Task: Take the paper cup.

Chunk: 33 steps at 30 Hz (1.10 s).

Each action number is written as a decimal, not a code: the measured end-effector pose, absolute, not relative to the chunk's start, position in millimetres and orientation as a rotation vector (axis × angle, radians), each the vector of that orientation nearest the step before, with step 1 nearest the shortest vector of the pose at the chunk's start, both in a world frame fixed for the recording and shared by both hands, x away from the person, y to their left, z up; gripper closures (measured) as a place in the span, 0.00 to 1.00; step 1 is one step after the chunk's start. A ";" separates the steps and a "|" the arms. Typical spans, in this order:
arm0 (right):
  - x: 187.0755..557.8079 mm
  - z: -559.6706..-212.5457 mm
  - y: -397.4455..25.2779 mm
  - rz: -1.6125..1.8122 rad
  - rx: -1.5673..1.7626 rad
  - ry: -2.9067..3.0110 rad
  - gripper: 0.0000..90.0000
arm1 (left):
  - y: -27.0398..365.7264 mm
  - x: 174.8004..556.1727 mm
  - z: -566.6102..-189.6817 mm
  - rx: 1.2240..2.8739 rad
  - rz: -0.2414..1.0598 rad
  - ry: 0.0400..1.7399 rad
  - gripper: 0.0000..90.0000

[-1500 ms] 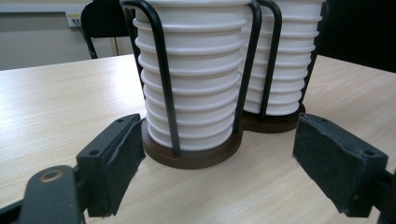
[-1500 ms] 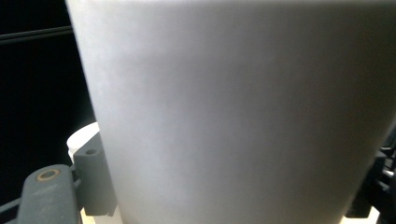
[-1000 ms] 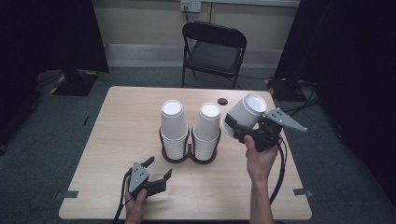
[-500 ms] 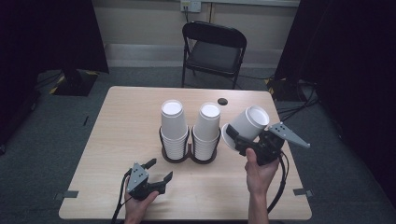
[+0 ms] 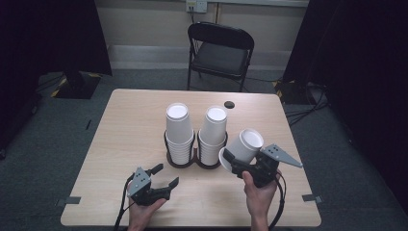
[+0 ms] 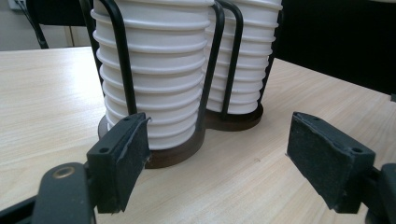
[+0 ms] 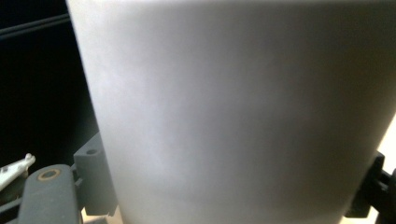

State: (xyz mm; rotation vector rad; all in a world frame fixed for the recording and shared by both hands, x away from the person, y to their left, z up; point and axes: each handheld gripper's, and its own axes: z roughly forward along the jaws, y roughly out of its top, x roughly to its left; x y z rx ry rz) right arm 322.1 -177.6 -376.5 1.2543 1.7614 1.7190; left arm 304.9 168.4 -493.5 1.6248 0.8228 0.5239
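Wooden table point(image 5: 125, 130): right gripper point(image 5: 230, 160) clamps cup point(image 5: 244, 145); left gripper point(image 5: 166, 176) agape, facing stacks point(image 6: 163, 70).

- The white paper cup point(image 5: 244, 146) sat clamped between my right gripper's point(image 5: 235, 163) jaws, upside down and tilted, its flat base turned up and toward the back of the table, its wider rim low and close to my hand.
- It hung off the tabletop, just beside the right stack of cups point(image 5: 213, 134), near it though I could not tell whether the two touched.
- In the right gripper view its plain, smooth wall point(image 7: 233, 112) ran wide across the picture, unmarked and undented, with a jaw at each lower side.
- It was a single cup as far as I could see.
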 end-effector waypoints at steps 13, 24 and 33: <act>312.9 -412.1 -160.0 1.776 1.264 1.807 0.17 | 152.5 305.9 -491.1 1.610 0.486 0.750 0.29; 311.1 -438.6 -153.5 1.975 1.352 1.810 0.17 | 138.0 307.4 -484.4 1.628 0.469 0.676 0.34; 311.3 -455.3 -149.8 2.180 1.440 1.810 0.17 | 126.6 305.5 -481.2 1.575 0.420 0.595 0.46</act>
